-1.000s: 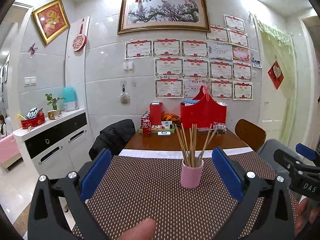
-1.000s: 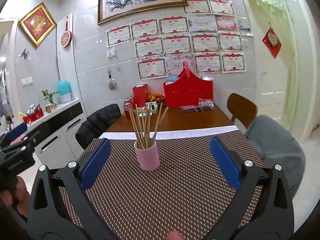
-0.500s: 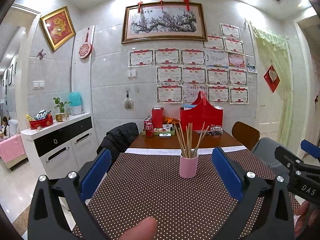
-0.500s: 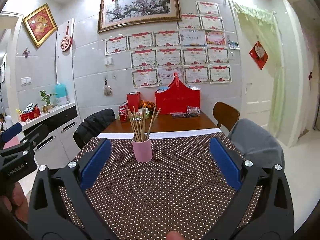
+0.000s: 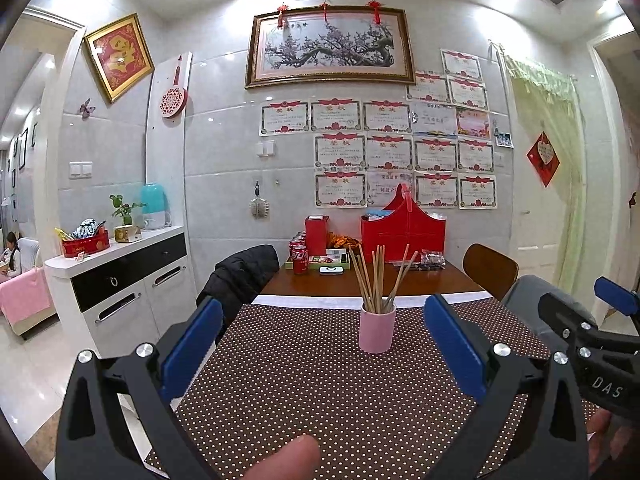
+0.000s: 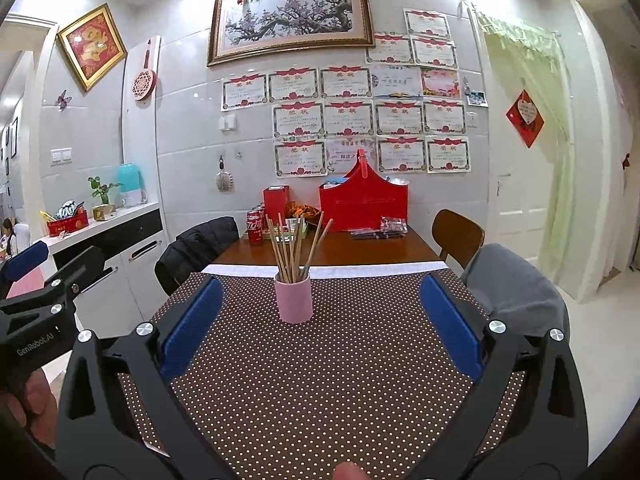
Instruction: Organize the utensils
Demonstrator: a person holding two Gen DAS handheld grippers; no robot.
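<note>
Left wrist view: both my tongs (image 5: 324,344) hang released, empty; wooden chopsticks (image 5: 376,276) stand upright in the pink cylindrical cup (image 5: 376,330) at twelve o'clock, tidy on the desk (image 5: 304,392).

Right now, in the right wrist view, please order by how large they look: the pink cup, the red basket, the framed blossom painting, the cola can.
1. Framed blossom painting, largest.
2. Red basket.
3. Pink cup. It stands nearer the camera than the basket, so this placing is unsure.
4. Cola can, smallest, also farther away.
</note>
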